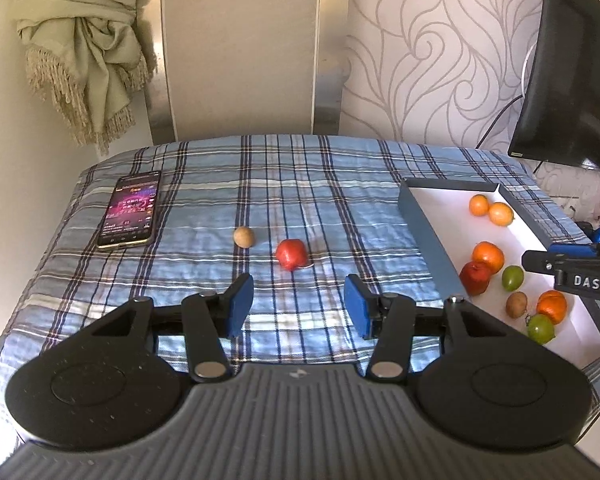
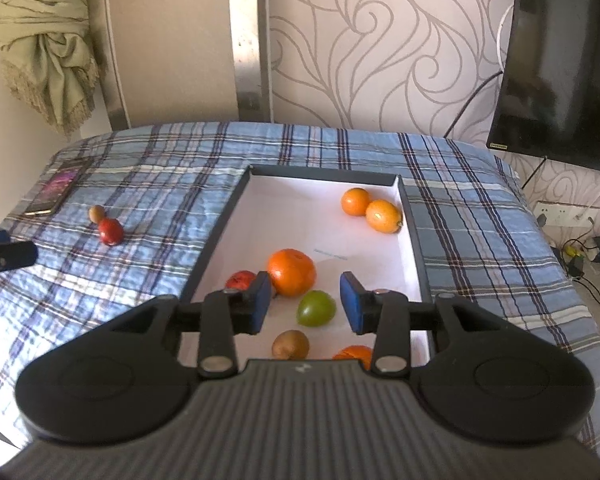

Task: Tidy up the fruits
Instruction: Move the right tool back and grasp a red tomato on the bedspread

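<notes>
Reading "DAS" on right tongs (image 1: 580,276), phone (image 1: 130,210) text perhaps illegible

Your left gripper (image 1: 299,306) points forward and downward, its blue pads (image 1: 242,306) standing apart with nothing between them. Your right gripper (image 2: 305,303) also tilts downward, its pads (image 2: 350,303) parted and pressing on nothing. In the left wrist view, the right gripper's dark finger enters from the right edge, level with the left gripper's tips. In the right wrist view, part of the left gripper shows at the left edge.
</notes>
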The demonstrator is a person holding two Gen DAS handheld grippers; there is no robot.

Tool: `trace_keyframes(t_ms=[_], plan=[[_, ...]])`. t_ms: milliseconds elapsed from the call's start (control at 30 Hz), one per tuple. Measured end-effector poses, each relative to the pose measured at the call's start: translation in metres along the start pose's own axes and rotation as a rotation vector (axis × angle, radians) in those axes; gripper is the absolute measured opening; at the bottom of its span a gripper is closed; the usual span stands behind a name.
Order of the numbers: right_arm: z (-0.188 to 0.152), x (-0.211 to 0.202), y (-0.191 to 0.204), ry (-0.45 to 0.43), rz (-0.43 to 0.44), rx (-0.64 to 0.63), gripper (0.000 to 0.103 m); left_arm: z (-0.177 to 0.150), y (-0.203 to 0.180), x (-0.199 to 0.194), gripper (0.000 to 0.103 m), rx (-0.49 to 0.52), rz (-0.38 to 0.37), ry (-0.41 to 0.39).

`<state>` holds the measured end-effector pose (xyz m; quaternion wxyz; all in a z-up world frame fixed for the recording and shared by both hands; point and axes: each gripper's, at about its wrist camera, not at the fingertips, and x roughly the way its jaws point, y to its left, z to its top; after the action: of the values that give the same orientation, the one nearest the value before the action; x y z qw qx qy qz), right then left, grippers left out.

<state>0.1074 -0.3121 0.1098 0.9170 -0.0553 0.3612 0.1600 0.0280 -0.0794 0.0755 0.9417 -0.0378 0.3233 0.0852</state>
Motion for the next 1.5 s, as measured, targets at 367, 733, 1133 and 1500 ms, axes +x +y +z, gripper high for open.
trace_keyframes(t_ms=[367, 733, 1133, 1500], plan=[[0.005, -0.024, 0.048, -0.036, 0.086, -0.055, 0.041, 0.001, 0.021, 0.01, 0.056, -0.01, -0.003, 0.012], [0.008, 0.003, 0.113, -0.007, 0.172, -0.102, 0.041, 0.004, 0.063, 0.019, 0.056, 0.004, 0.001, 0.016], [0.018, 0.066, 0.164, 0.044, 0.16, -0.085, 0.041, 0.012, 0.119, 0.029, 0.056, 0.01, -0.015, 0.007], [0.027, 0.116, 0.187, 0.084, 0.127, -0.112, 0.041, 0.011, 0.147, 0.048, 0.056, 0.017, -0.042, 0.025]])
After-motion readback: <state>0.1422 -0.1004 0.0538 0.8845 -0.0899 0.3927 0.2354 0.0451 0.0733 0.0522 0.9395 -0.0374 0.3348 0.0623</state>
